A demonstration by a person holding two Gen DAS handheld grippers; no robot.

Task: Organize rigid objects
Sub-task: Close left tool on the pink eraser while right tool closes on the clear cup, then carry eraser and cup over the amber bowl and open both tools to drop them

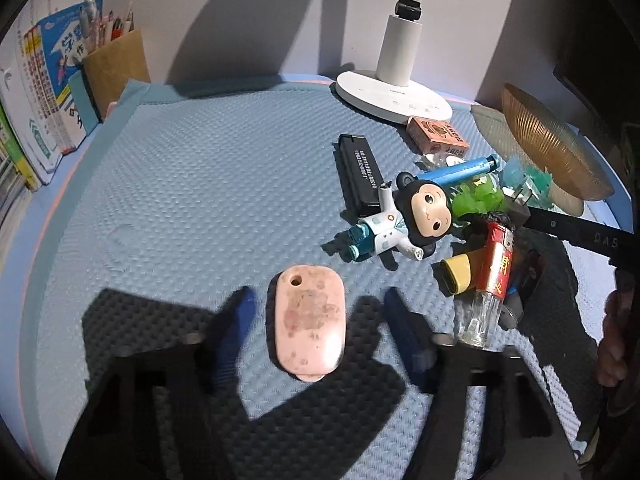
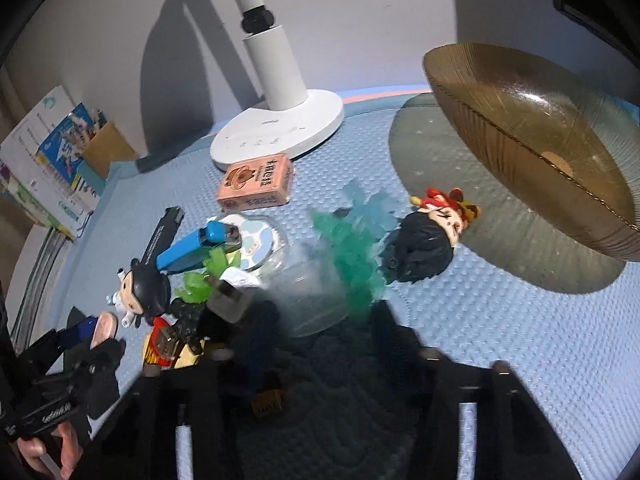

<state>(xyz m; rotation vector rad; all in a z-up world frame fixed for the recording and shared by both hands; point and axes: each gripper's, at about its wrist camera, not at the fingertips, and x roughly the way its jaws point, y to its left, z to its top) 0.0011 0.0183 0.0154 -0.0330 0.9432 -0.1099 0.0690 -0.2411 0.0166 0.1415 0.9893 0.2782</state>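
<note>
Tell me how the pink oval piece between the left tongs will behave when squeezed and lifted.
The pink oval piece looks rigid, so it probably won't flex. Its glossy, rounded edges suggest it could slip between the blue fingers, which stand either side without touching. Lying flat on the dimpled blue mat, it seems unlikely to roll.

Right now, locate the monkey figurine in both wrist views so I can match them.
Left wrist: monkey figurine right of centre, beyond the pink mouse.
Right wrist: monkey figurine at lower left, seen from behind.
Shared landmark: white lamp base at the back.
</note>
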